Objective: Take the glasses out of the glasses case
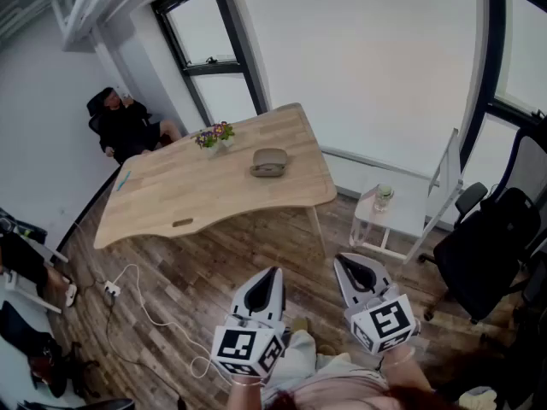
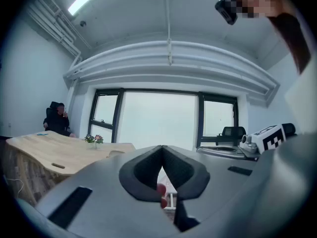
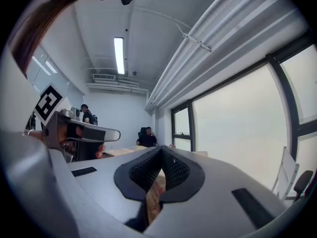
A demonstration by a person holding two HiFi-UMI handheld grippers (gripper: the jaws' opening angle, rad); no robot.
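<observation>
You are holding both grippers close to your body, and neither is grasping anything. The left gripper (image 1: 270,282) is pressing its fingertips together on empty air, which its own view confirms (image 2: 162,148), and the right gripper (image 1: 349,268) is doing the same just beside it (image 3: 161,150). Ahead of the fingers a stretch of wooden floor (image 1: 256,246) is lying between you and the near edge of the table (image 1: 171,199), so nothing is within reach yet. The glasses case (image 1: 269,162) is sitting on that table well beyond the fingertips. It is almost straight ahead of the left gripper's fingers and ahead-left of the right gripper's. It is looking shut, though it is too small to be sure. Its long axis is running across your line of approach, left to right, rather than pointing at you. By my reading the left gripper is slightly better lined up with it, but both are about equally far off, and the glasses are not showing. Just past the case, farther from the fingers and a little left, a small pot of flowers (image 1: 215,135) is standing. Beyond the far-left corner a person (image 1: 128,122) is sitting in a chair.
</observation>
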